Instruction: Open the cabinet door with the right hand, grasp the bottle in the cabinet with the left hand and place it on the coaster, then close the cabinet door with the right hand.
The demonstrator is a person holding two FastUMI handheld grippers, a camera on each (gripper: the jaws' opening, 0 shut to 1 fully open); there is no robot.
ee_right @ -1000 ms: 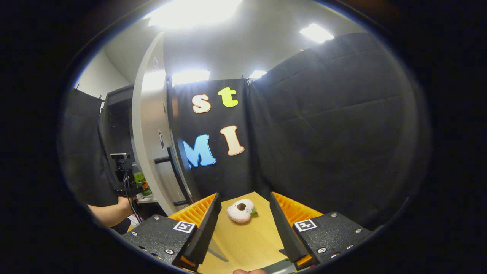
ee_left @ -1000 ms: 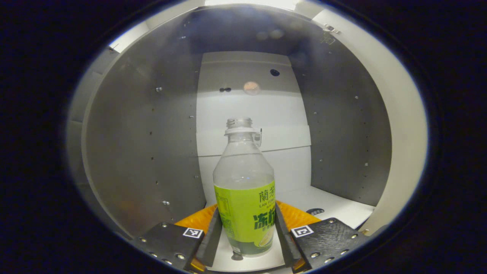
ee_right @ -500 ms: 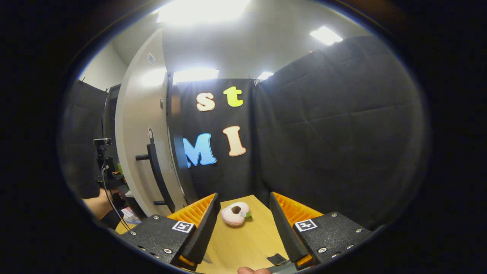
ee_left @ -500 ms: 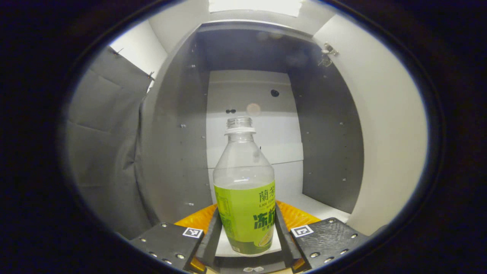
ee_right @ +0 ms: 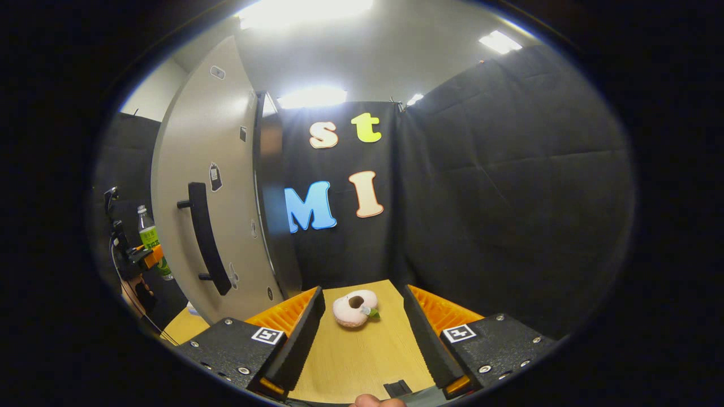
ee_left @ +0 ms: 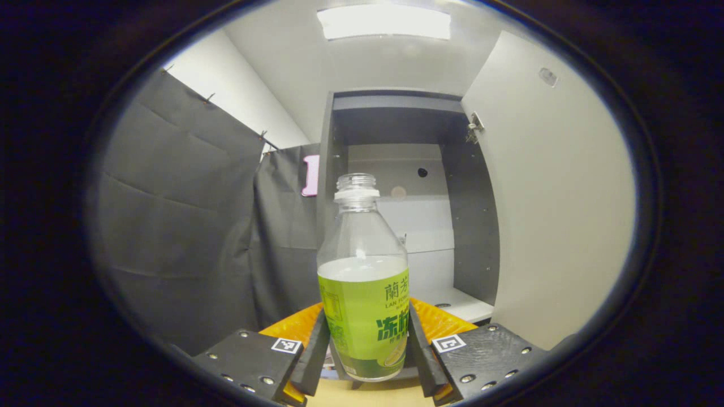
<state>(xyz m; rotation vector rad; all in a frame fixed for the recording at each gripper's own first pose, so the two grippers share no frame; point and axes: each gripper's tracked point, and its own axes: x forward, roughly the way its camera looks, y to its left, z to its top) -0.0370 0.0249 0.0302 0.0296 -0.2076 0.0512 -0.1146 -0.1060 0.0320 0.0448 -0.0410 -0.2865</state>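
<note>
A clear bottle (ee_left: 363, 294) with a green label and no cap stands upright between the fingers of my left gripper (ee_left: 365, 356), which is shut on it. It hangs in front of the open grey cabinet (ee_left: 396, 186), outside its opening. The white cabinet door (ee_left: 554, 198) stands open to the right. In the right gripper view, my right gripper (ee_right: 362, 333) is open and empty above the wooden table (ee_right: 362, 362). A pink-and-white round coaster (ee_right: 354, 308) lies just beyond its fingertips. Far left there, the bottle (ee_right: 148, 232) sits in the left gripper (ee_right: 144, 257).
The open door (ee_right: 209, 186) carries a black bar handle (ee_right: 206, 237) and stands left of the coaster. The cabinet's white shelf floor (ee_left: 458, 302) lies behind the bottle. A hand (ee_right: 136, 294) holds the left gripper.
My left gripper has pulled back out of the cabinet with the bottle held in it. The right gripper view has turned, so the door's outer face and handle show more fully.
</note>
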